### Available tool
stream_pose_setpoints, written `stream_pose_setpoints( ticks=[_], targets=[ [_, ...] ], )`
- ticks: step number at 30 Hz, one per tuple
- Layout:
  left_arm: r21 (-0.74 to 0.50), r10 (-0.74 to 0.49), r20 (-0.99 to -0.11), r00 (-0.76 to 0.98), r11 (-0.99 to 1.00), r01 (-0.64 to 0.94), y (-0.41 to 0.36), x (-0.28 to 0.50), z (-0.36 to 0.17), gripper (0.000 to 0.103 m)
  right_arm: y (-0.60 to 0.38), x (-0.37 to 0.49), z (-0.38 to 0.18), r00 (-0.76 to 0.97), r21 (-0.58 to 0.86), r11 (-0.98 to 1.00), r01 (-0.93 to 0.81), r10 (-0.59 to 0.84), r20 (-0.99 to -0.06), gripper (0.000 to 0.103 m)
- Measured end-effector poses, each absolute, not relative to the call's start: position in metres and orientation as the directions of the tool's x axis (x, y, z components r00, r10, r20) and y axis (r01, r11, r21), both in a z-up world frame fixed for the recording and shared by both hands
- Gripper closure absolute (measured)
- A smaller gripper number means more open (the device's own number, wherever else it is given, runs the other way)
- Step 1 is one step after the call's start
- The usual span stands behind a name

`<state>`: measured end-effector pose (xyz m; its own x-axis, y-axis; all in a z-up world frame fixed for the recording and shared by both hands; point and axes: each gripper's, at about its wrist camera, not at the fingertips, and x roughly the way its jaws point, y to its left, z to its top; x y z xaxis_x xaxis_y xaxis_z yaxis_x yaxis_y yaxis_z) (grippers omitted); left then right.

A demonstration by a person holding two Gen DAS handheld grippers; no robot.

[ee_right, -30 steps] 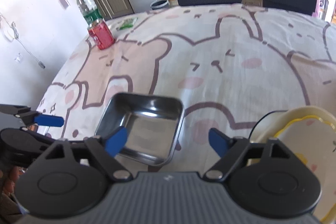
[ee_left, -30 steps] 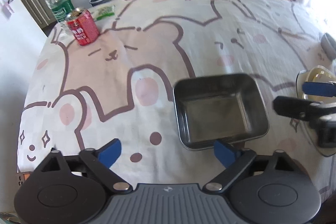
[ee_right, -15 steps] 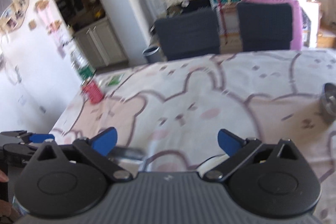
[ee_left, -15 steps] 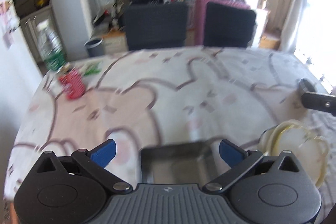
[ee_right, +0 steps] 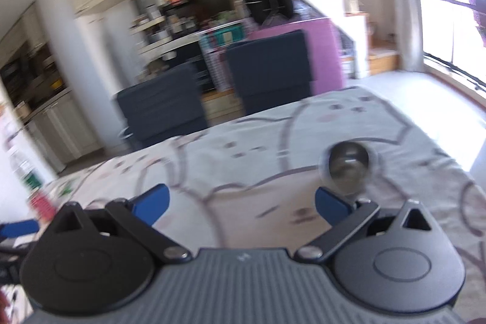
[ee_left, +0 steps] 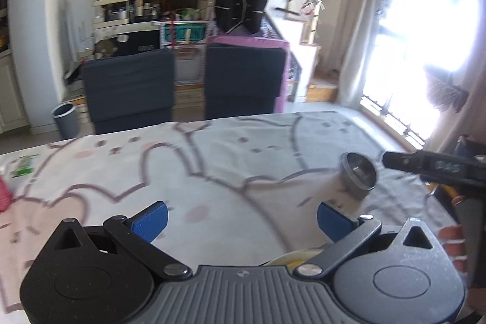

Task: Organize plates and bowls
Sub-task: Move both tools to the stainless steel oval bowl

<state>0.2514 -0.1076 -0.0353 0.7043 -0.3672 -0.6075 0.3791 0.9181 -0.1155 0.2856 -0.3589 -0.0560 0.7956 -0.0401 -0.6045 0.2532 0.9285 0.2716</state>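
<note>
The counter [ee_left: 243,148] carries a bear-print cloth [ee_right: 243,160] and a small steel bowl [ee_right: 347,169]; two dark chairs [ee_left: 127,93] behind. Left gripper [ee_left: 241,219] and right gripper [ee_right: 241,204] both gape empty, tilted downward.

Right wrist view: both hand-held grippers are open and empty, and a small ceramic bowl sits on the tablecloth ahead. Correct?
Not quite. The small bowl is metal, not ceramic; the right wrist view shows its shiny steel inside. The right hand-held gripper and the left hand-held gripper are indeed open and empty.
</note>
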Motion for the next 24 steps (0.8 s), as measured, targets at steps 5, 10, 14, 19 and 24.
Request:
stream_pose_setpoints(
  ticks=[5,10,14,19,24],
  targets=[
    [-0.155,-0.424,-0.602,0.677,0.893,0.422,-0.155,0.270,-0.041,0.000,-0.403,0.298,-0.083,0.742,0.259,0.864,0.432,-0.177,-0.647,0.000],
    [-0.154,-0.463,-0.604,0.649,0.866,0.475,-0.204,0.305,-0.041,0.000,-0.437,0.317,-0.113,0.665,0.297,0.777,0.555,-0.200,-0.720,0.000],
    [-0.096,-0.458,-0.602,0.654,0.855,0.510,-0.250,0.341,-0.047,0.000,-0.457,0.324,-0.129,0.637,0.346,0.714,0.609,-0.181,-0.749,0.000],
    [-0.027,-0.445,-0.636,0.630,0.829,0.559,-0.311,0.383,-0.067,0.000,-0.467,0.345,-0.150,0.603,0.350,0.675,0.650,-0.177,-0.778,0.001],
    [0.061,-0.397,-0.709,0.583,0.789,0.611,-0.361,0.421,-0.095,0.000,-0.473,0.360,-0.168,0.549,0.297,0.667,0.683,-0.201,-0.811,0.003]
  ],
)
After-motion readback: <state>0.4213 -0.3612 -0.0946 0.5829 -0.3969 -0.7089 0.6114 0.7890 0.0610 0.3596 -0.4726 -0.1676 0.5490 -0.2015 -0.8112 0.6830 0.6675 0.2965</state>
